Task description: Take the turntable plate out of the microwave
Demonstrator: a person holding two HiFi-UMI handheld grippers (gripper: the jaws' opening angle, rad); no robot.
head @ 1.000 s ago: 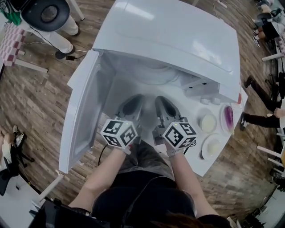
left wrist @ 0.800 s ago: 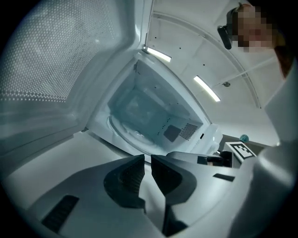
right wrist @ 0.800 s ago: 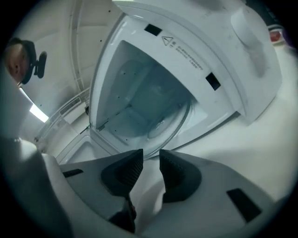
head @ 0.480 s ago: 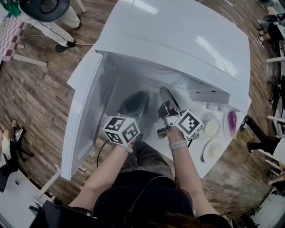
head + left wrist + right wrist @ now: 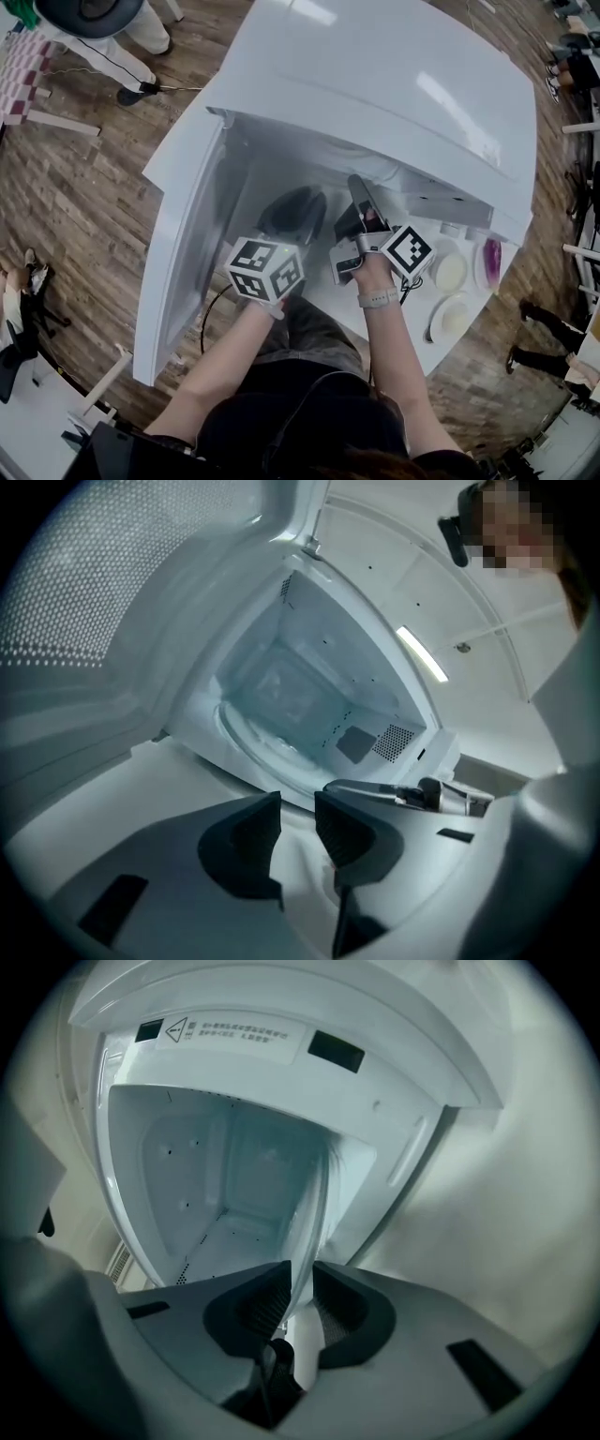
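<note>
1 warning-triangle label (image 5: 230,1031), its print unreadable, sits on the microwave (image 5: 281,1091).

You are standing at a white table (image 5: 412,339), and the rest of the room sits around it. The floor (image 5: 75,197) on every side of the table is grey-brown wood planking in mixed tones. Beyond the table's far left corner you have a pink-and-white checked surface (image 5: 21,89) with a white bar (image 5: 64,125) beside it, and a thin dark cable (image 5: 112,80) trails across the planks there. Off the table's near left side stands more white furniture (image 5: 28,433) with a slanted white leg (image 5: 105,382). To the table's right, white furniture legs (image 5: 581,122) cross the floor. Above the table the ceiling (image 5: 394,564) is white, with one bright strip light (image 5: 419,653).
</note>
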